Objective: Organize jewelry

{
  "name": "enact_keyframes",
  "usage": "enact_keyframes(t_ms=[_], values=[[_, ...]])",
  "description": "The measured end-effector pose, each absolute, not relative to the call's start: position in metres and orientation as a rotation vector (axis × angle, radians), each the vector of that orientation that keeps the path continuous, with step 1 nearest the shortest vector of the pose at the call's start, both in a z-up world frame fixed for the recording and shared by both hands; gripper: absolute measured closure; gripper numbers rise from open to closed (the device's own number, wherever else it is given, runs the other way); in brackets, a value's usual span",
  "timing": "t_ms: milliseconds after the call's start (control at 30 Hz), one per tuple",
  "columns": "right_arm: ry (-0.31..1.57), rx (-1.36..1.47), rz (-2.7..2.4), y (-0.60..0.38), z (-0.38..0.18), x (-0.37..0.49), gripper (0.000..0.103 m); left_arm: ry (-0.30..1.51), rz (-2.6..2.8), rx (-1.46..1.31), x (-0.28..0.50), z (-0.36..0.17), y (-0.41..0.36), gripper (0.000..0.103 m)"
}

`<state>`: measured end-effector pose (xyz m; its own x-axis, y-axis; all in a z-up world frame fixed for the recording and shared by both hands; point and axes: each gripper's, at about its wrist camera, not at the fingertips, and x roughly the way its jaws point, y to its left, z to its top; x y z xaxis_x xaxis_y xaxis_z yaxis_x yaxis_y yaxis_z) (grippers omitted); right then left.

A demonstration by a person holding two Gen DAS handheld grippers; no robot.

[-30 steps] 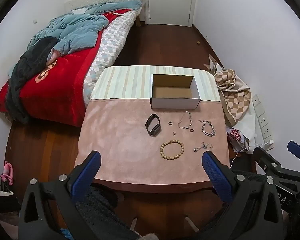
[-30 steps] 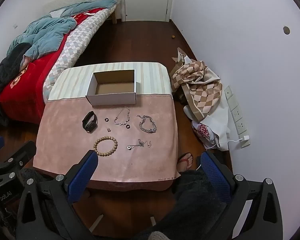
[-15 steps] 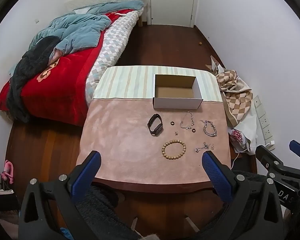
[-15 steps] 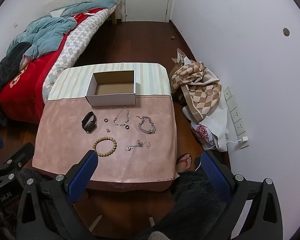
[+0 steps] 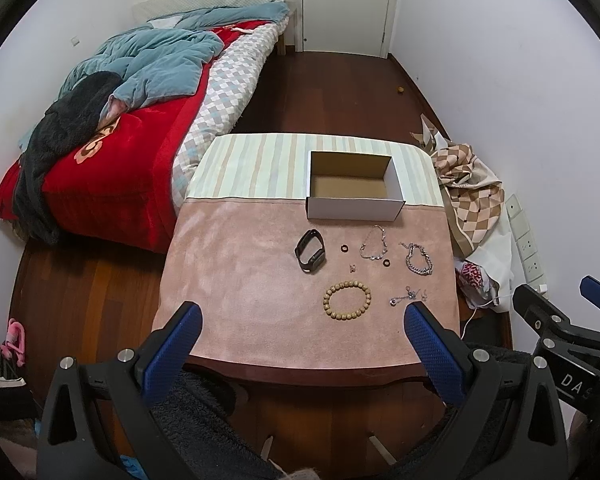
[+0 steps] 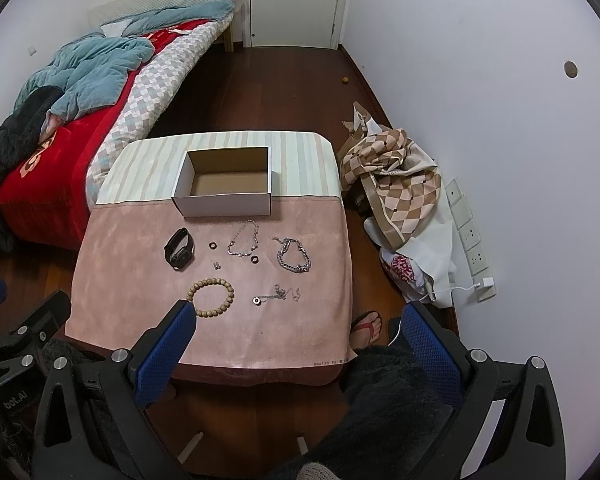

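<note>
An open, empty cardboard box stands at the back of the pink cloth. In front of it lie a black watch band, a wooden bead bracelet, a thin silver bracelet, a thick silver chain, a small necklace, two dark rings and tiny earrings. My left gripper and right gripper are both open and empty, held above the table's near edge.
The table carries a pink cloth in front and a striped one behind. A bed stands left. A checked bag and power strip lie right by the wall. My foot in a sandal is beside the table.
Both grippers have drifted slightly, so the table sits a little differently in view. Jaws stay open; the jewelry has not moved.
</note>
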<state>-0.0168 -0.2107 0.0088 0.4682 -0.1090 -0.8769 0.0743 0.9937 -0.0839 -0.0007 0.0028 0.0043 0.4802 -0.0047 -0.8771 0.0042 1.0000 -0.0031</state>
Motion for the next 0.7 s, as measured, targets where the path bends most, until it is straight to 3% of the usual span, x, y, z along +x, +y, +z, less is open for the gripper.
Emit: enact_keyframes(t_ms=[700], values=[[1.058,-0.031,-0.111,-0.2102,0.0141,-0.0179,0.000,1.054,0.000,-0.009,0.0009,0.0113,0.0031,0.000]])
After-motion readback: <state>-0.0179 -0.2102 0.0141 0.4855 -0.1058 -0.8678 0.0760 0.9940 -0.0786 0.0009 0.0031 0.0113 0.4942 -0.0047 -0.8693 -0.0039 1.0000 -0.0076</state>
